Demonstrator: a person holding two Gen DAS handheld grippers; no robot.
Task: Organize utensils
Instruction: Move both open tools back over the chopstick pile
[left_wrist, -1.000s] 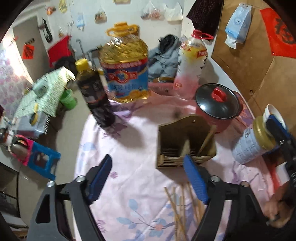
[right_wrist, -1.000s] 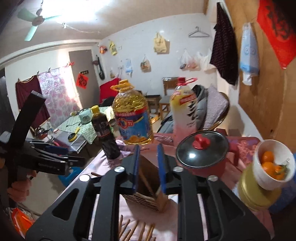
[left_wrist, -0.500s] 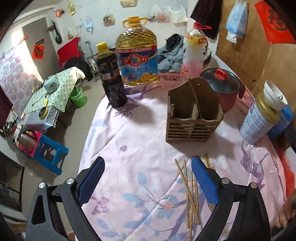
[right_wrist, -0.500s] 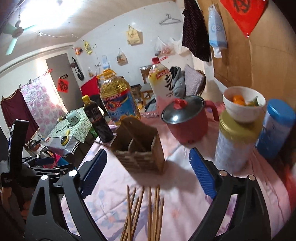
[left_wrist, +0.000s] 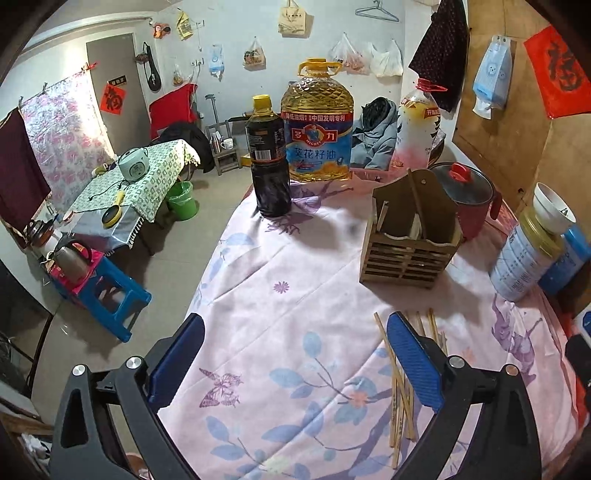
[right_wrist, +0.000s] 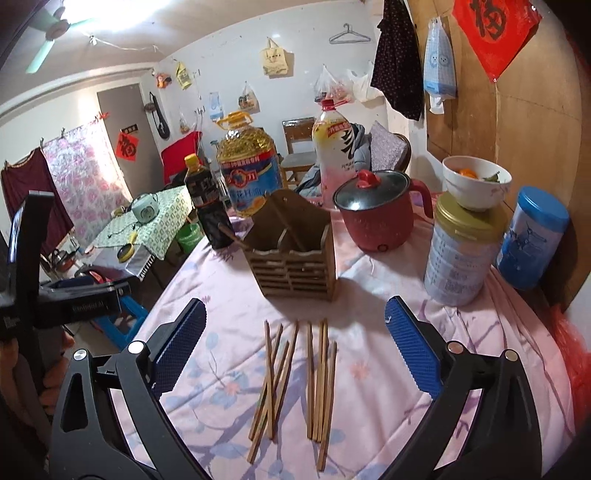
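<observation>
Both grippers have drawn back from the slatted brown wooden utensil holder (right_wrist: 293, 254), where a second ago the right gripper (right_wrist: 293, 345) had its fingers nearly together over it. Now its fingers are opening wide with nothing between them, above the loose wooden chopsticks (right_wrist: 291, 373) on the floral-clothed desk (right_wrist: 369, 387). The left gripper (left_wrist: 295, 360) is also opening, empty. A chopstick looks delivered; many remain.

Tablecloth (right_wrist: 369, 354): soft matt cloth, creased. Chopsticks (right_wrist: 321, 380): bare matt wood. Slatted holder (right_wrist: 295, 266): unvarnished wood. Pot (right_wrist: 376, 225): glossy red body, shiny glass lid. Tin (right_wrist: 461, 254): glossy metal, gold lid. Oil jug (left_wrist: 317, 122): clear glossy plastic. Bowl (right_wrist: 476, 184): smooth white glaze.
</observation>
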